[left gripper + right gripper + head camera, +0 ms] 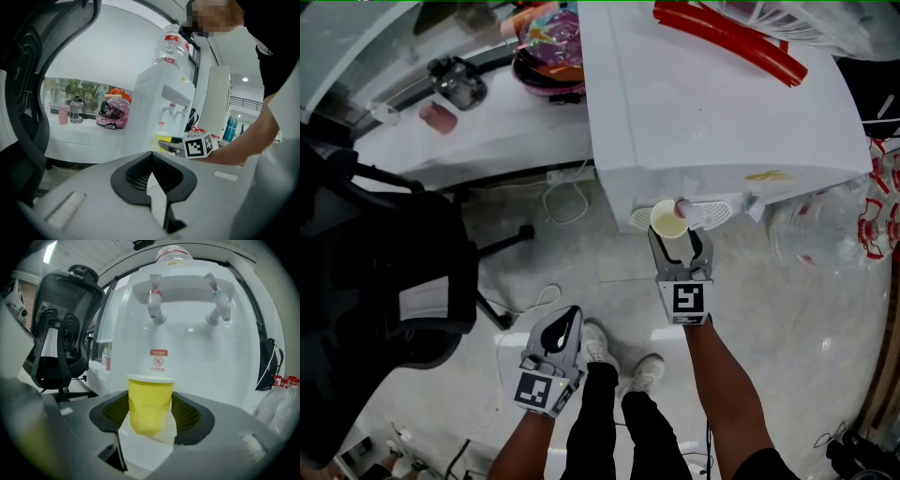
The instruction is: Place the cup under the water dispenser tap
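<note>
Your right gripper (680,236) is clamped on the yellow cup (149,401), its pads pressing the cup's two sides hard enough to crease the thin wall a little. That squeeze is what carries the cup upright, mouth up, off any surface. You have it in front of the water dispenser (187,357), low and roughly in line with the red tap (155,305); the blue tap (218,306) is off to the side. In the head view the red tap's tip sits over the far edge of the cup's rim, so the cup looks close to its place, perhaps a touch short of centred. Holding by the sides leaves the mouth clear for the spout. Your left gripper (560,330) hangs low by your legs, its jaws together on nothing, out of the way
</note>
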The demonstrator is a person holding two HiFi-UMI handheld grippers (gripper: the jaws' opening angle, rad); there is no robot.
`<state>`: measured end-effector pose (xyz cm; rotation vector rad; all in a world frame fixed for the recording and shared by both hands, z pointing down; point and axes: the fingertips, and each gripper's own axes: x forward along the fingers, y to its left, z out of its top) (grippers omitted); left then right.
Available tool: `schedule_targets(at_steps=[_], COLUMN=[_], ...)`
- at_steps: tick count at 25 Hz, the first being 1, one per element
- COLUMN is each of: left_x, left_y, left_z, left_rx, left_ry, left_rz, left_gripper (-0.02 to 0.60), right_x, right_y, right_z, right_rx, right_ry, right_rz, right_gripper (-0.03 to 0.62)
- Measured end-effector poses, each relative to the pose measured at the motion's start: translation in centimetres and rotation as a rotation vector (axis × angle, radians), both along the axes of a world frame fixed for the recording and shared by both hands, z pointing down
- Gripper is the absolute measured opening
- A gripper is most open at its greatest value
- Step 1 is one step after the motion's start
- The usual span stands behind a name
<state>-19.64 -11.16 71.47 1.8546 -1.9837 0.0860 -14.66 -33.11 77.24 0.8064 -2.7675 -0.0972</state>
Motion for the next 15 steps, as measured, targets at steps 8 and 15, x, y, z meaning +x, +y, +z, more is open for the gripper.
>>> schedule_targets(at_steps=[8, 15], left_x=[0.1, 0.6], left_y=[1.0, 0.2], left_z=[0.9, 0.3], left_rx=[-0.040, -0.026], left_ry=[0.023, 0.022], left_rz=[-0.013, 0.000], left_gripper=[0.015, 0.015], right_x=[0.6, 0.5], right_y=[-0.2, 0.3], right_z=[2.7, 3.2], right_rx=[-0.074, -0.151], right_ry=[0.057, 0.068], right_rz=[0.021, 0.003], right_gripper=[0.273, 0.328])
